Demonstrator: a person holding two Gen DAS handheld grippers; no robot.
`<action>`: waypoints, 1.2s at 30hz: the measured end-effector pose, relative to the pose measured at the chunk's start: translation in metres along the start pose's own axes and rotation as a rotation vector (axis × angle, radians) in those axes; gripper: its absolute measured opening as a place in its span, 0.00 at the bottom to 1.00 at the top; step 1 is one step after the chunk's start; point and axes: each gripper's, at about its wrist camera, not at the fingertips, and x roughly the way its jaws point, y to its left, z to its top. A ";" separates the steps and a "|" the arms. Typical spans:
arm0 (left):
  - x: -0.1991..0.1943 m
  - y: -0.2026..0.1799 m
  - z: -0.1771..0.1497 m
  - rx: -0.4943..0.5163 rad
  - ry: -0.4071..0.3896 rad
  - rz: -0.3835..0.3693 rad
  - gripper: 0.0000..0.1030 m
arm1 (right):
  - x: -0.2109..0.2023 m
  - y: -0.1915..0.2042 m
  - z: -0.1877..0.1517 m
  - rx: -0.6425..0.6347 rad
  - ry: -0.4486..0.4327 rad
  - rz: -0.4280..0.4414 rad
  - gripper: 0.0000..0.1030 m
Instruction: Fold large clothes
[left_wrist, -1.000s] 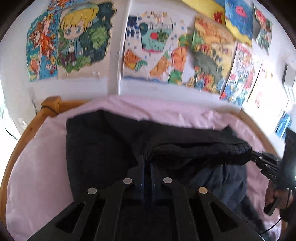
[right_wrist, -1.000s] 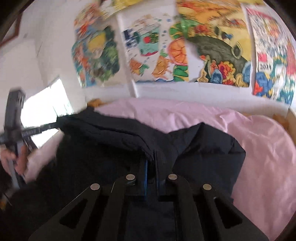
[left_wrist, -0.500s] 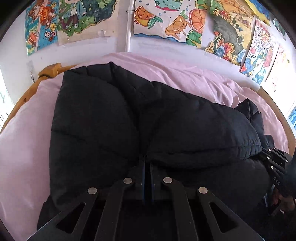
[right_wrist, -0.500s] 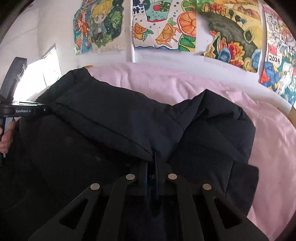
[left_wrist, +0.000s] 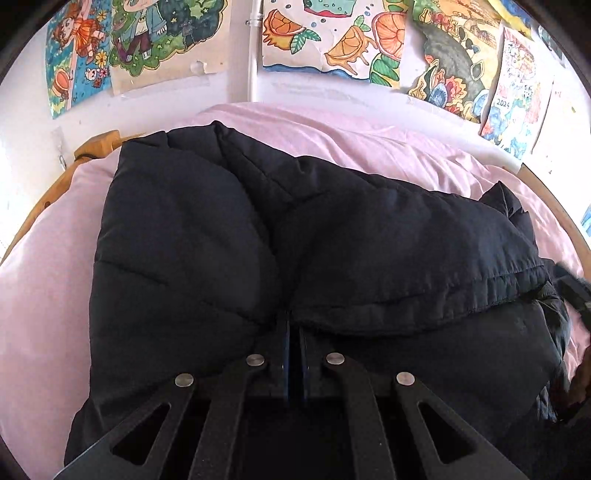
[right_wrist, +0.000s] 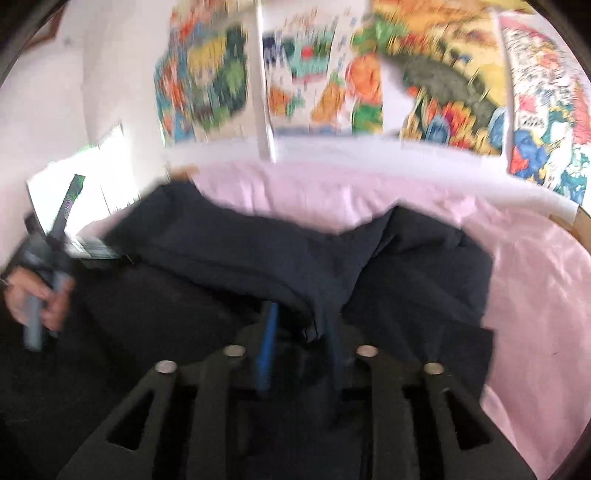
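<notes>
A large black puffer jacket (left_wrist: 332, 251) lies on a pink bed sheet (left_wrist: 369, 147), with one layer folded over towards me. My left gripper (left_wrist: 293, 332) is shut on the folded hem of the jacket. In the right wrist view, which is blurred by motion, my right gripper (right_wrist: 301, 325) has its fingers (right_wrist: 267, 343) spread apart, and the jacket's folded edge (right_wrist: 258, 266) hangs loosely between them. The left gripper and the hand that holds it show at the left of that view (right_wrist: 55, 258).
A wooden bed frame (left_wrist: 96, 146) rims the sheet. Several colourful drawings (left_wrist: 332, 37) hang on the white wall behind the bed. A bright window (right_wrist: 92, 173) is at the left in the right wrist view.
Both grippers carried the jacket's edge forward and down onto the bed. The right gripper's fingers have now spread apart and its view has tilted up; the left stays shut.
</notes>
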 end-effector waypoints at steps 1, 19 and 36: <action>0.000 0.000 0.000 0.001 -0.002 -0.001 0.05 | -0.006 -0.001 0.002 -0.001 -0.023 0.001 0.31; -0.068 0.023 0.004 -0.046 -0.192 -0.210 0.08 | 0.091 0.027 0.001 0.039 0.106 -0.015 0.11; 0.022 -0.047 0.024 0.210 0.013 0.060 0.08 | 0.098 0.025 -0.014 0.050 0.065 -0.016 0.11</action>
